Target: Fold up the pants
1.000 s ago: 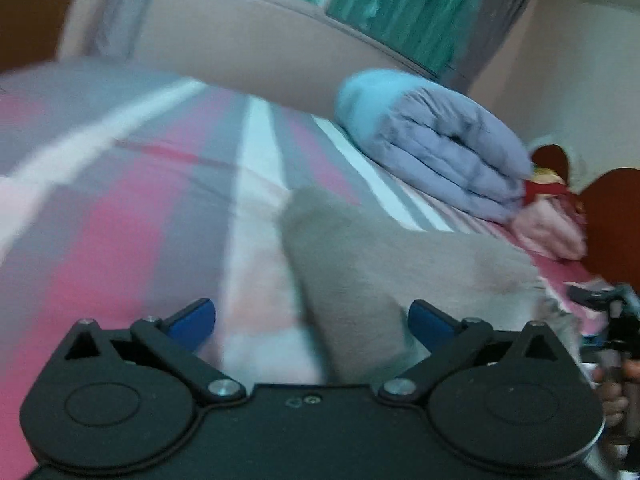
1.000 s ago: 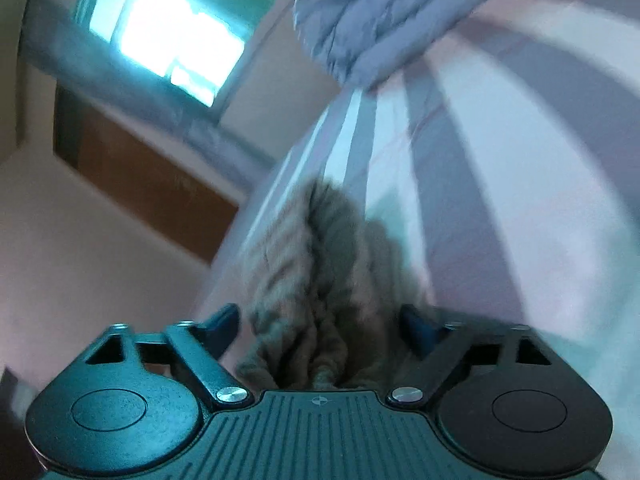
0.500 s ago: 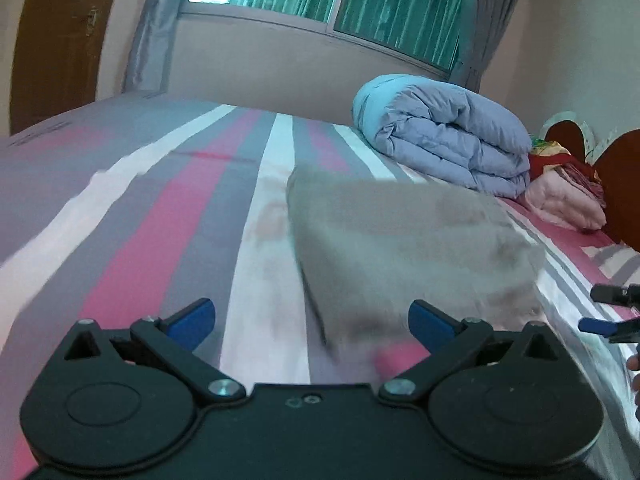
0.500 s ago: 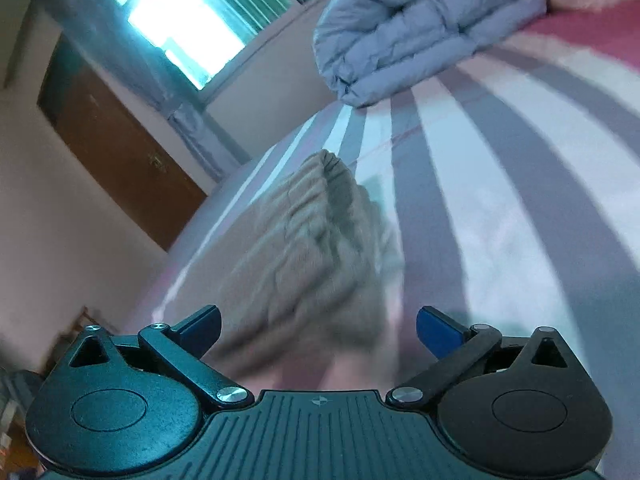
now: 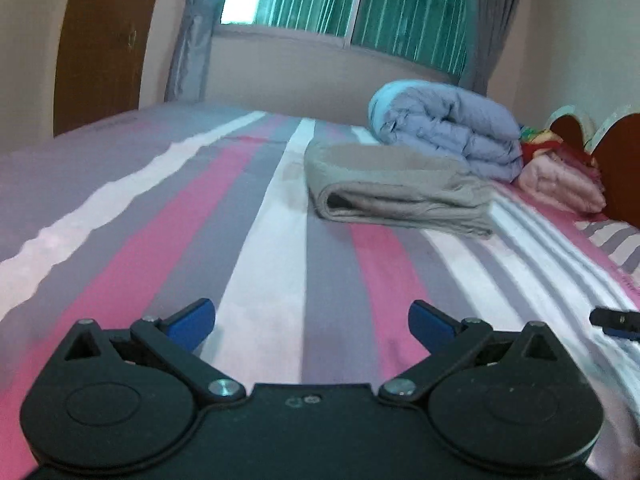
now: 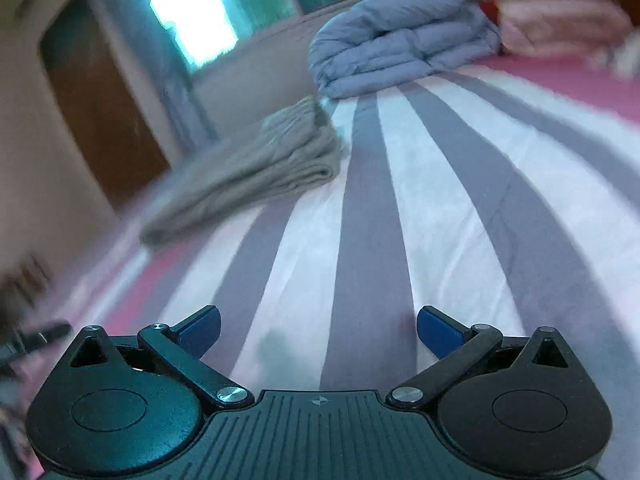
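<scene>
The grey-beige pants (image 5: 394,188) lie folded into a flat stack on the striped bedsheet (image 5: 248,256), well ahead of both grippers. In the right wrist view the pants (image 6: 260,168) lie up and to the left. My left gripper (image 5: 312,322) is open and empty, low over the sheet. My right gripper (image 6: 318,330) is open and empty, also over the sheet. A tip of the right gripper (image 5: 616,320) shows at the right edge of the left wrist view.
A folded blue-grey duvet (image 5: 448,128) lies just behind the pants, also in the right wrist view (image 6: 400,36). Pink bedding (image 5: 560,184) and a wooden headboard (image 5: 620,160) are at the right. A window with green curtains (image 5: 360,8) and a wooden door (image 5: 100,40) are behind the bed.
Both grippers have drawn back from the pants, which were between their fingers a second ago. The pants now lie folded on the bed, farther off.
</scene>
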Tool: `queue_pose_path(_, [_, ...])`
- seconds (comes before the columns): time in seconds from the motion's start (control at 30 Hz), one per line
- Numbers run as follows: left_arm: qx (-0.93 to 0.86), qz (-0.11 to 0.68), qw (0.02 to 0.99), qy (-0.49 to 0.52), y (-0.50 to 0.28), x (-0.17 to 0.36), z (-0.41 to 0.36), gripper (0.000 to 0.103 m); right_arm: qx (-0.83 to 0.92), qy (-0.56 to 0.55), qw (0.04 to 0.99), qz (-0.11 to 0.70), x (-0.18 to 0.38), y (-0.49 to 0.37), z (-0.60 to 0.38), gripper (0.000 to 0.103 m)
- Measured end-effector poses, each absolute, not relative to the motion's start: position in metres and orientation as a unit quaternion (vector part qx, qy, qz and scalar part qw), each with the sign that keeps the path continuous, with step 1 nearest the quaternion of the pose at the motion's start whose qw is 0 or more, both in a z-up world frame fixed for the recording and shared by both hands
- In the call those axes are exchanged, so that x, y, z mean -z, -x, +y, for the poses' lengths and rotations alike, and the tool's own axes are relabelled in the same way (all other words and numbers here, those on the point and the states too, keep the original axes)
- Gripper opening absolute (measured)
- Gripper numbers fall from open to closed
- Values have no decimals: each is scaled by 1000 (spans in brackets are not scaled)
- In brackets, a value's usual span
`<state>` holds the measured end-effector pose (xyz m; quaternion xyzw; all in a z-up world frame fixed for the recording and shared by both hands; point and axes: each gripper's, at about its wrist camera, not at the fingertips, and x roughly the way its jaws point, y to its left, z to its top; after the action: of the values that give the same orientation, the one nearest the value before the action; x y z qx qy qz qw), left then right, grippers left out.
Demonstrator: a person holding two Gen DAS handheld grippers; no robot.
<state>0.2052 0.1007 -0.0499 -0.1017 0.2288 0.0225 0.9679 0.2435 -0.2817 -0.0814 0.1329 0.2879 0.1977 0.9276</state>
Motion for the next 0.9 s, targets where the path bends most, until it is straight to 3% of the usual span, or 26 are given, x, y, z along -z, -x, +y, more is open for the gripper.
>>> queue_pose_path(0.3, [-12, 140, 988, 65, -106, 12, 53, 97, -215, -97, 956, 174, 35, -118, -262, 103])
queue_pose_path(0.63, [11, 101, 993, 57, -16, -7, 22, 97, -209, -81, 965, 137, 5, -12, -266, 103])
queue_pose_path(0.9, [6, 74, 997, 36, 10, -10, 9, 97, -201, -39, 974, 97, -6, 33, -257, 103])
